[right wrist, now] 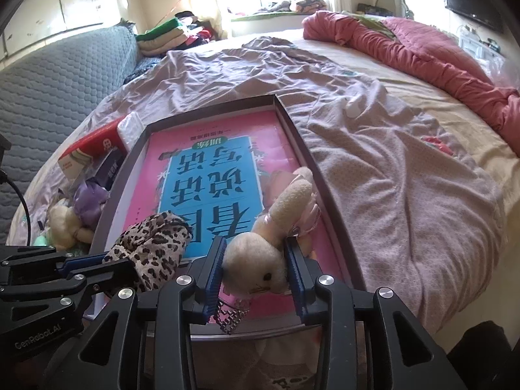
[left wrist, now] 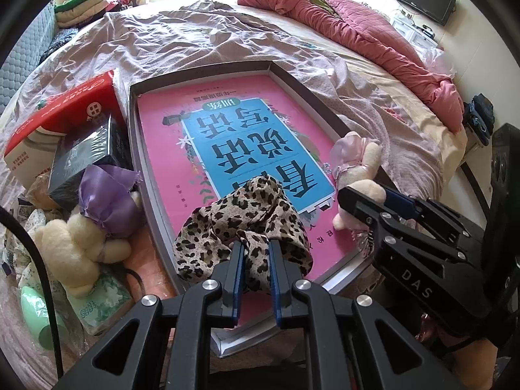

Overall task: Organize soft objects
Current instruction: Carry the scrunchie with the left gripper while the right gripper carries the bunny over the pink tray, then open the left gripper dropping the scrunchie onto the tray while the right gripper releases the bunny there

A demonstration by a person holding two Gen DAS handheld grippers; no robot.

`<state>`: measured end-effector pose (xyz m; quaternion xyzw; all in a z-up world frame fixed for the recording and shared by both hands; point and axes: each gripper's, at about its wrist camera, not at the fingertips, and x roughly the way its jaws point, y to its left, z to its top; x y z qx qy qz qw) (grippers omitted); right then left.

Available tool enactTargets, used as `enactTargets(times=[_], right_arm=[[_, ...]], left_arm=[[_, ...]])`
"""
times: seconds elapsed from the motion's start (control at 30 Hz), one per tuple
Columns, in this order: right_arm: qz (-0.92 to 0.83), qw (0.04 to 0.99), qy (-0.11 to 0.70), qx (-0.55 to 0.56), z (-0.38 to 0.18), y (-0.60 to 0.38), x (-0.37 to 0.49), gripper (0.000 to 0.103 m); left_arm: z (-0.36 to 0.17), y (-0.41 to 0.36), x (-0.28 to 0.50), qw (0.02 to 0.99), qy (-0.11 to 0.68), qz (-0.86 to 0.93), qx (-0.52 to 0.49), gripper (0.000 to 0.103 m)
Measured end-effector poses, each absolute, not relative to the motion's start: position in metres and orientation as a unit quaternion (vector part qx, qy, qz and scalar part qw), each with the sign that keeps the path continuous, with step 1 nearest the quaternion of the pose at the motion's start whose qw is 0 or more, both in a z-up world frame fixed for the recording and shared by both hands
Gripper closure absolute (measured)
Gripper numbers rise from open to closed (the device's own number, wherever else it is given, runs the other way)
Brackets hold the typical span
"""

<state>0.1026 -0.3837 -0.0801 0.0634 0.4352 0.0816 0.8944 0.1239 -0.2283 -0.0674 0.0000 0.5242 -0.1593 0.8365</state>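
A shallow grey box (left wrist: 195, 73) lies on the bed with a pink and blue book (left wrist: 227, 123) flat inside it. My left gripper (left wrist: 255, 247) is shut on a bunched leopard-print cloth (left wrist: 227, 224), which rests on the near end of the book. In the right wrist view the same cloth (right wrist: 152, 237) hangs at the lower left. My right gripper (right wrist: 255, 243) holds the head of a cream plush rabbit (right wrist: 292, 195) in a pink dress between its blue pads, over the box's near right corner. A small chain dangles below the head. The right gripper (left wrist: 367, 195) also appears beside the left one.
Left of the box lie a second cream plush with purple cloth (left wrist: 81, 237), a red carton (left wrist: 65, 107), a dark box (left wrist: 84, 156), a tissue pack (left wrist: 97, 305) and a green bottle (left wrist: 39, 318). A rumpled pink quilt (left wrist: 373, 32) runs along the bed's far right. Folded clothes (left wrist: 81, 3) are stacked behind.
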Motion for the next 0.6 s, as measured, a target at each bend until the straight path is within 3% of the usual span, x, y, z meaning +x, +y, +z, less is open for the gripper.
enactTargets(times=[0.37,0.6], right_arm=[[0.089,0.895,0.425,0.099,-0.0754,-0.3874,0.1006,0.061],[0.084,0.893,0.429,0.104,-0.0766,-0.3887,0.0995,0.058]], left_arm=[[-0.0709,-0.2276,0.1229,0.83,0.532,-0.167,-0.003,0.084],[-0.0693,-0.2263,0.1229,0.832,0.531,-0.159,0.003,0.065]])
